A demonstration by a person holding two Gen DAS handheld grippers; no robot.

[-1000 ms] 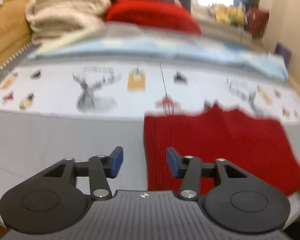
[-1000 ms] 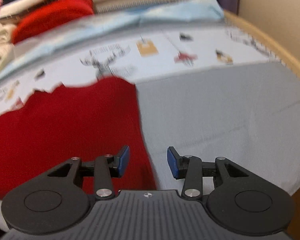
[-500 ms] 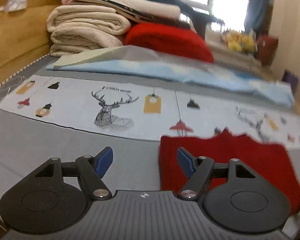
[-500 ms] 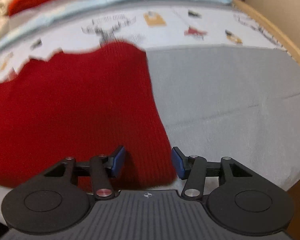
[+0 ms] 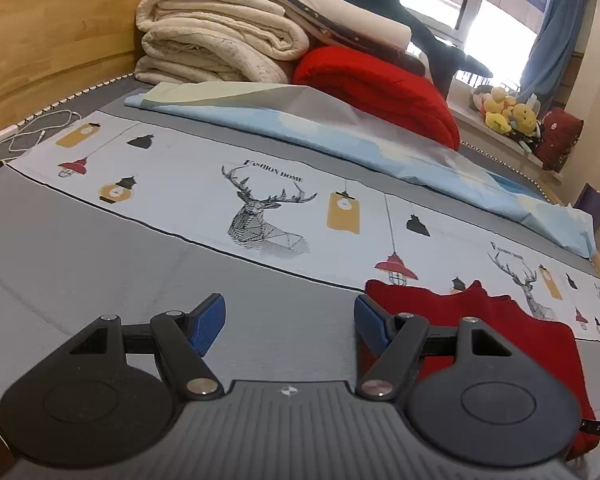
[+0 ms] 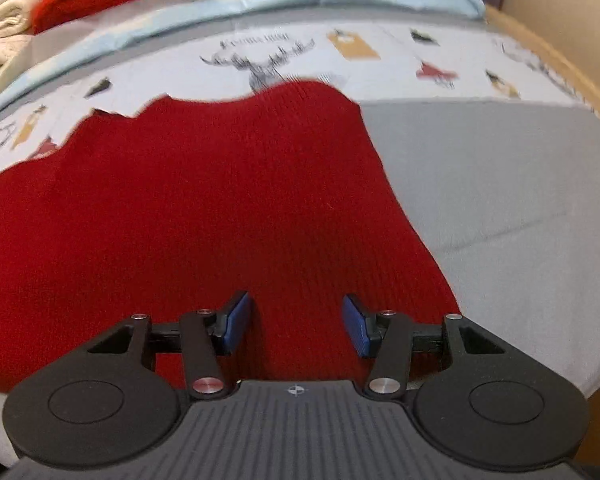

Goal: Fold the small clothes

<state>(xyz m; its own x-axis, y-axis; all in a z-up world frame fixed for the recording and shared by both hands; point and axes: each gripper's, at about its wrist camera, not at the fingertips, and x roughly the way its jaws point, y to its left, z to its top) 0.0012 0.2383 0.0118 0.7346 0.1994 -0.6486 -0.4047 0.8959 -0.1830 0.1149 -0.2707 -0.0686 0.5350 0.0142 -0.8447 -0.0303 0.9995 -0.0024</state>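
Note:
A small red knit garment (image 6: pixel 220 200) lies flat on the grey bed sheet (image 6: pixel 500 184), its far edge reaching the printed band. My right gripper (image 6: pixel 297 326) hovers low over the garment's near right part, open, with the knit showing between its blue pads but not pinched. In the left wrist view the same garment (image 5: pixel 480 320) lies to the right. My left gripper (image 5: pixel 288 326) stands wide open over bare grey sheet (image 5: pixel 100 248), just off the garment's left edge; its right pad (image 5: pixel 370 330) is by that edge.
Folded cream blankets (image 5: pixel 220 40) and a red bundle (image 5: pixel 380 84) are stacked at the head of the bed, behind a light blue sheet (image 5: pixel 340 136). A wooden headboard (image 5: pixel 52 32) and a white cable (image 5: pixel 40 128) are at left. The bed's wooden rail (image 6: pixel 560 64) runs along the right.
The left gripper's jaws spread wider and it slid left off the garment. My right gripper moved left and down, from the garment's right edge to over the knit, jaws a little wider.

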